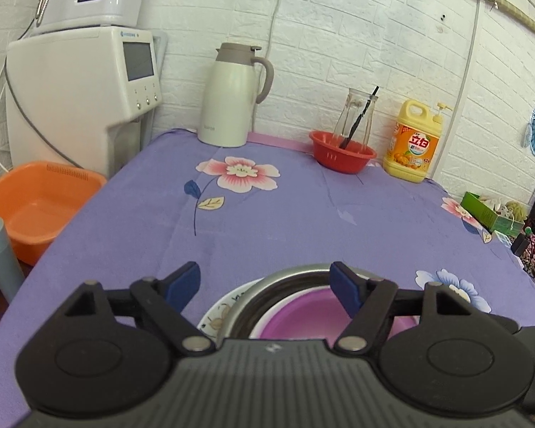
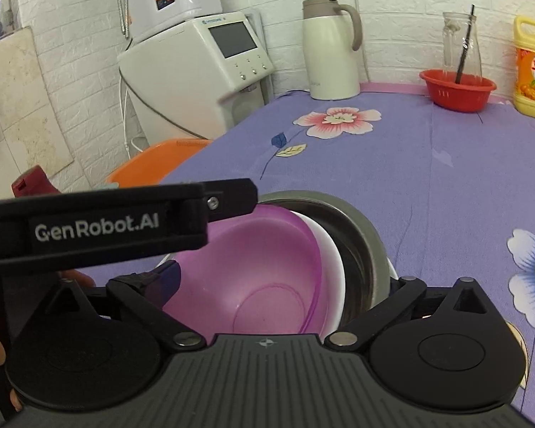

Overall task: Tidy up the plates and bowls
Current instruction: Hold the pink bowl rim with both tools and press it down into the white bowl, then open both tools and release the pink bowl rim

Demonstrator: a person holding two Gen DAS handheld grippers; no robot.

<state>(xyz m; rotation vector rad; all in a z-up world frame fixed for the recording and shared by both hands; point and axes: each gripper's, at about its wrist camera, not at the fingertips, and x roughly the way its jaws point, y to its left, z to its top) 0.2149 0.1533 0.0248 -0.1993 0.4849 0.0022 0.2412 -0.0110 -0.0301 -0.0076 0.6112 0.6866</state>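
A stack stands near the front edge of the purple flowered tablecloth [image 1: 267, 221]: a patterned plate [image 1: 217, 315] at the bottom, a steel bowl [image 1: 296, 274] on it, a white bowl [image 2: 330, 249] inside that, and a purple bowl [image 2: 264, 271] on top. My left gripper [image 1: 265, 283] is open just above the stack, its right blue pad over the purple bowl [image 1: 303, 315]. My right gripper [image 2: 267, 285] is open and low over the purple bowl; only its left finger [image 2: 160, 281] shows clearly. The left gripper's body [image 2: 100, 228] crosses the right wrist view.
At the back stand a cream thermos jug [image 1: 232, 96], a red basket [image 1: 342, 151] holding a glass bottle, and a yellow detergent bottle [image 1: 412, 141]. A white water dispenser [image 1: 78, 100] and an orange basin [image 1: 35, 203] are left of the table. A green box [image 1: 488, 210] sits at right.
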